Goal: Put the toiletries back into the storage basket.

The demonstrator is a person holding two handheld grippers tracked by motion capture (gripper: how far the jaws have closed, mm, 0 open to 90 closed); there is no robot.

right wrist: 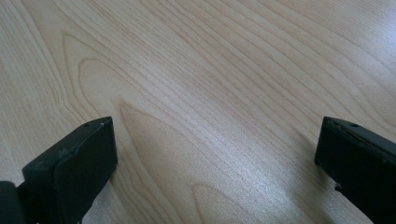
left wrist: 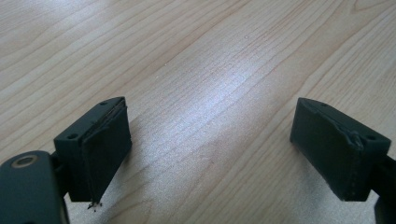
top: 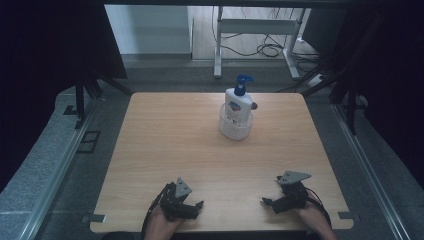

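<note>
- Well ahead of both tongs, we see a white pump bottle (top: 238,103) with a blue pump head standing upright inside a clear round container (top: 235,128), toward the far side of the wooden table (top: 165,150)
- On the bottle's front we make out a blue and red label, but its writing is too small for us to read, so we cannot give a brand
- Closer to us, the left gripper (top: 192,207) sits low over the near edge of the table, held in a hand (top: 159,223) that enters from below; the bottle lies far ahead of it and off to its right
- Looking along its own view, we find the left gripper (left wrist: 210,144) with its two black jaws spread wide apart, only bare wood grain between them, gripping nothing
- Across from it, the right gripper (top: 269,202) also rests near the front edge, well apart from the left one, with the bottle far ahead and to its left
- Its own view shows the right gripper (right wrist: 217,163) with jaws gaping just as wide over bare tabletop, nothing held
- Each gripper carries a grey three-cornered plate (top: 293,177) on top
</note>
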